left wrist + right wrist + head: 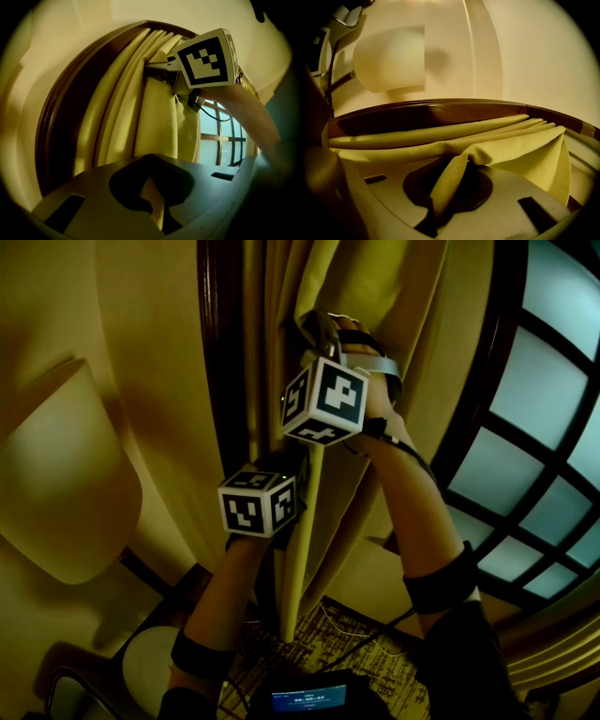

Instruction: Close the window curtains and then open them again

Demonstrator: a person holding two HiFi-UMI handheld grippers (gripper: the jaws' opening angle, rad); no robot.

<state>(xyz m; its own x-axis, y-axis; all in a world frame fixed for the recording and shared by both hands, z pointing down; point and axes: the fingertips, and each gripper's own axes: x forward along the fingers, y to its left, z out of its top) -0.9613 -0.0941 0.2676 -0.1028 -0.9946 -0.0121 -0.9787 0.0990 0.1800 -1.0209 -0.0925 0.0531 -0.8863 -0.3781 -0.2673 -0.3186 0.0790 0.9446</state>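
Pinched a thick fold of the curtain (347,287) in the right gripper (445,187), jaws nearly together on the cloth, high on the bunch; clamped a thin sliver of the same cloth lower down in the left gripper (152,199), jaws pressed tight. Hung gathered and upright against the dark window frame (220,352), left of the bare window (525,456). Judged to need a level pull rightward, across the long vertical folds, toward panes lying right of both grippers, nearer the right one.

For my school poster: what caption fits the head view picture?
Left gripper and right gripper pinch the yellow curtain beside the gridded window.
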